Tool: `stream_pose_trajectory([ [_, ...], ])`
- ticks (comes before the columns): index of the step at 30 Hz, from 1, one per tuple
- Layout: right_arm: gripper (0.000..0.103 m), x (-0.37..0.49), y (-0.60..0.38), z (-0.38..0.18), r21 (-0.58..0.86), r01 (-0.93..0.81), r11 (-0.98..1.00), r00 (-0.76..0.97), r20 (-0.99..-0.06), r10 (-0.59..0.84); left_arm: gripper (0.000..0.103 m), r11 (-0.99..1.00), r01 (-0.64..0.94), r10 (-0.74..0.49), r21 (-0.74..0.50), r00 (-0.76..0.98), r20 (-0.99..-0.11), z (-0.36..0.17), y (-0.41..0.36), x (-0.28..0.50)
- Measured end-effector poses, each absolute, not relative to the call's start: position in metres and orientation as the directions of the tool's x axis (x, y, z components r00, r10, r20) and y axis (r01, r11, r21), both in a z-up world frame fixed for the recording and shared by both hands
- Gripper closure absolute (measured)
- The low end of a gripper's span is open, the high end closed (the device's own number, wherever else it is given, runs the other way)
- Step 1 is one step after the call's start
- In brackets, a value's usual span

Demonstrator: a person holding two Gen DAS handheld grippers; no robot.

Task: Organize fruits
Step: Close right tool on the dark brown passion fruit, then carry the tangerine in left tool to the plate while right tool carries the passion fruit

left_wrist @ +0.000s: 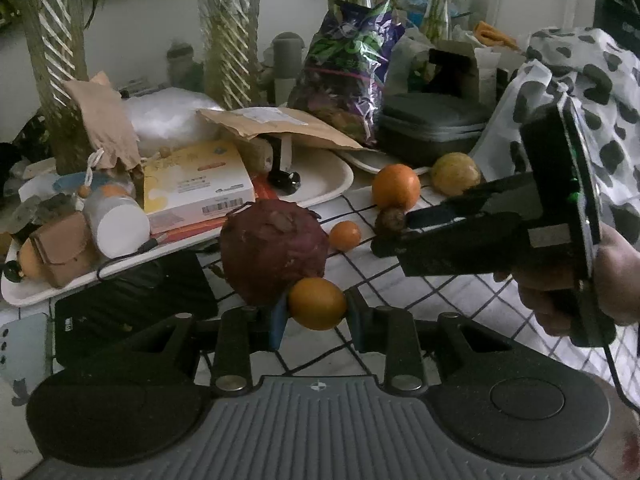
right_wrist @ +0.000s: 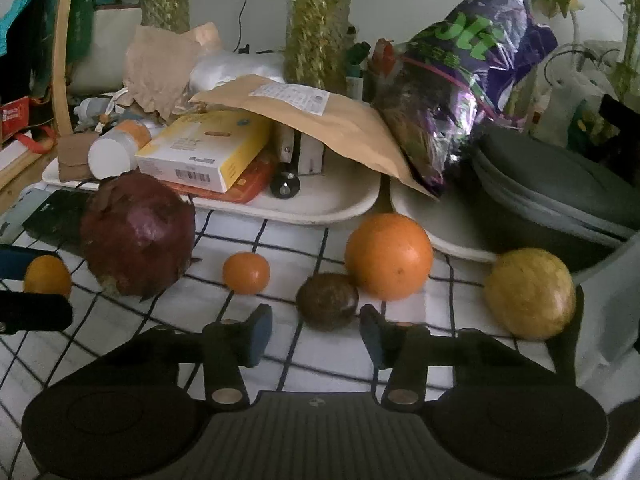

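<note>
Two jaw sets: left gripper (left_wrist: 316, 312) clamps a smooth orange fruit (left_wrist: 317, 303); right gripper (right_wrist: 316, 332) gapes.

In the left wrist view the small brown fruit (left_wrist: 390, 220) is half hidden behind the tip of the right hand-held gripper (left_wrist: 394, 236), and the dragon fruit (left_wrist: 274, 250) has its lower edge covered by a small orange (left_wrist: 317, 303). In the right wrist view that small orange (right_wrist: 47, 276) is partly masked by dark fingers (right_wrist: 34, 314), and print on the yellow box (right_wrist: 208, 150) is too small to read
</note>
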State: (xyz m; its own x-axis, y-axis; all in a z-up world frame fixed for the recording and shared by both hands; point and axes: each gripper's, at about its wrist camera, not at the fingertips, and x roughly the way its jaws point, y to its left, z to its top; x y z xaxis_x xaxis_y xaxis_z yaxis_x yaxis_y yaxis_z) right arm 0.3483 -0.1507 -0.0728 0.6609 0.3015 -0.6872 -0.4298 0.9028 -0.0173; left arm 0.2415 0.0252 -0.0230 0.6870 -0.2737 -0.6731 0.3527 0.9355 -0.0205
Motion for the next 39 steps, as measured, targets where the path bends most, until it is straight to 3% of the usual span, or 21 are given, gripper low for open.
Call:
stream_pose_trajectory([
  [2,0.059,0.351,-0.149,-0.075,-0.020,-0.426,0.904,0.668,-0.680,0.300,0.073,0.935,0.354,-0.260,-0.001,0.687,-0.678,-0.025,0.025,0.242],
  [4,0.069,0.354,-0.148,-0.075,-0.022,-0.413,0.910,0.676,-0.677,0.290,0.073,0.936,0.352,-0.247,0.016,0.688,-0.682,-0.026,0.026,0.241],
  [7,0.070,0.354,-0.149,-0.075,-0.013,-0.405,0.914,0.674,-0.680,0.289,0.073,0.937,0.348,-0.241,0.021,0.689,-0.684,-0.027,0.027,0.241],
  [39,0.071,0.244,-0.183,-0.004,0.056,-0.547,0.835,0.642,-0.613,0.461,0.073,0.920,0.392,-0.323,-0.026,0.717,-0.617,-0.013,0.015,0.167],
])
